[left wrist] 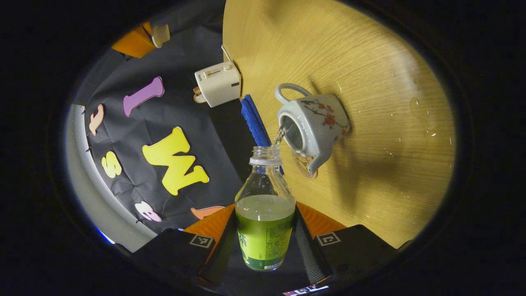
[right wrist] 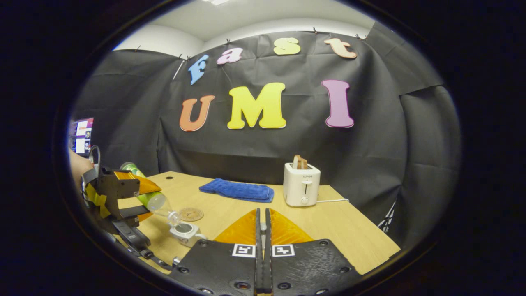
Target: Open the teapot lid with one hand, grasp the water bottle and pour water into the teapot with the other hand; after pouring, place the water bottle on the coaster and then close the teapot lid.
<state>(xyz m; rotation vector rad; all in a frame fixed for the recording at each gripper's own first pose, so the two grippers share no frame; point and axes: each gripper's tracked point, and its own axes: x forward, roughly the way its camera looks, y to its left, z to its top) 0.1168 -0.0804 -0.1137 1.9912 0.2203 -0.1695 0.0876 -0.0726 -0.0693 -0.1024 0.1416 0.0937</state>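
The clear plastic water bottle (left wrist: pixel 265 213), clamped in the left gripper (left wrist: pixel 265 242), is tilted to pour water into the open grey ceramic teapot (left wrist: pixel 314 125); the right gripper (right wrist: pixel 261 230) is closed, empty.

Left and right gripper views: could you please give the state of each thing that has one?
water bottle: uncapped, tipped, pouring into the teapot
teapot: lid off, taking water
left hand-held gripper: shut on the water bottle
right hand-held gripper: shut; whether it holds anything, cannot tell
coaster: bare
toaster: bread in its slot
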